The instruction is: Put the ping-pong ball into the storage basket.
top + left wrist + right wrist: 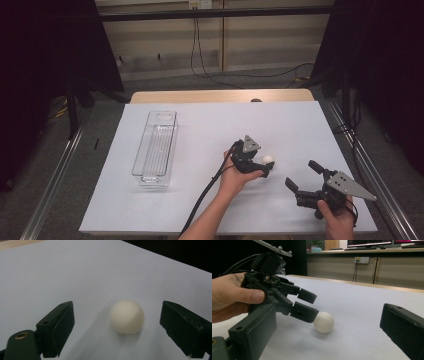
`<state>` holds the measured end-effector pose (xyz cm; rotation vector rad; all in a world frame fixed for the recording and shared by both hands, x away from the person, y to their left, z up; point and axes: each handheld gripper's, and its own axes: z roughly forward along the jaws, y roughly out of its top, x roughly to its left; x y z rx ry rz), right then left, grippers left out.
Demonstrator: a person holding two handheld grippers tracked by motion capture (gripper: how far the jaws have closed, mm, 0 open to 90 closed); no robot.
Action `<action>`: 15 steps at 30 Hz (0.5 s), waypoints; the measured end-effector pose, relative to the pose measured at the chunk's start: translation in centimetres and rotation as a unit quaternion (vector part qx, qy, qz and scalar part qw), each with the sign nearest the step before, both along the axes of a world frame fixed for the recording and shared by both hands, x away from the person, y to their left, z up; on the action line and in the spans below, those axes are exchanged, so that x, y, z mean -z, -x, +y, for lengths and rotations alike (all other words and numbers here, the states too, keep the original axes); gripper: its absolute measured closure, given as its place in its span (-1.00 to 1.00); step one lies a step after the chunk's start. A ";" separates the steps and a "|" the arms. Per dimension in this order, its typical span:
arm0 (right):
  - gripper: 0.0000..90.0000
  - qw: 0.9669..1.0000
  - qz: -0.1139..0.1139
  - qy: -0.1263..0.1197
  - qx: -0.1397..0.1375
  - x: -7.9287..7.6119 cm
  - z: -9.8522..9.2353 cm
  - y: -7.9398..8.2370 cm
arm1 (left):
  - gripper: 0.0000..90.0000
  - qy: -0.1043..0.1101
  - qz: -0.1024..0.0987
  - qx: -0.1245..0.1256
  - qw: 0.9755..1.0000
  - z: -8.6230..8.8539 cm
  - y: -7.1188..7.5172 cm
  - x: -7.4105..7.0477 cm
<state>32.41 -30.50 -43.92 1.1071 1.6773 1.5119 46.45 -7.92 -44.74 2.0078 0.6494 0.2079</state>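
Two jaws of our left gripper (pixel 117 327) sit spread around the ball (pixel 127 316) — not touching it. It's on the white table (pixel 200 130), at about 3 o'clock from the clear bin (pixel 155 148). Right gripper (pixel 304 177) gapes empty. We'd worry an off-centre squeeze squirts the ball away — it's round.

hidden: ball (pixel 268 159) partly behind left claw (pixel 265 169) | cut off: right claw's (pixel 324 340) jaws at bottom edge

Each black gripper (pixel 266 169) bears a grey three-cornered plate with screws and a black cable
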 end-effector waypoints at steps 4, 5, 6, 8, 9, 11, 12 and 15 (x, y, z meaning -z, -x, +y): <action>-0.99 1.000 -0.001 -0.001 0.001 0.0 0.0 0.0 | -0.67 -0.001 0.008 0.007 1.000 -0.1 -0.2 0.3; -0.99 1.000 -0.001 -0.001 0.002 0.0 0.0 0.0 | -0.66 -0.004 0.010 0.010 1.000 -0.1 -0.2 0.3; -0.99 1.000 0.000 -0.002 0.002 0.0 0.0 0.0 | -0.64 -0.001 0.011 0.011 1.000 -0.2 -0.2 0.4; -0.99 1.000 -0.001 -0.001 0.002 0.0 0.0 0.0 | -0.63 -0.004 0.012 0.014 1.000 -0.3 -0.3 0.6; -0.99 1.000 -0.003 0.004 0.001 0.0 -0.1 0.0 | -0.62 -0.005 0.013 0.012 1.000 -0.4 -0.3 0.7; -0.99 1.000 -0.002 0.000 0.000 0.0 -0.1 0.0 | -0.59 -0.004 0.014 0.015 1.000 -0.5 -0.4 0.8; -0.99 1.000 -0.001 -0.004 0.001 0.0 -0.1 0.0 | -0.57 -0.004 0.017 0.021 1.000 -0.5 -0.4 0.8; -0.99 1.000 -0.003 -0.005 0.006 -0.1 -0.1 0.0 | -0.54 -0.016 0.016 0.022 1.000 -0.8 -0.5 0.8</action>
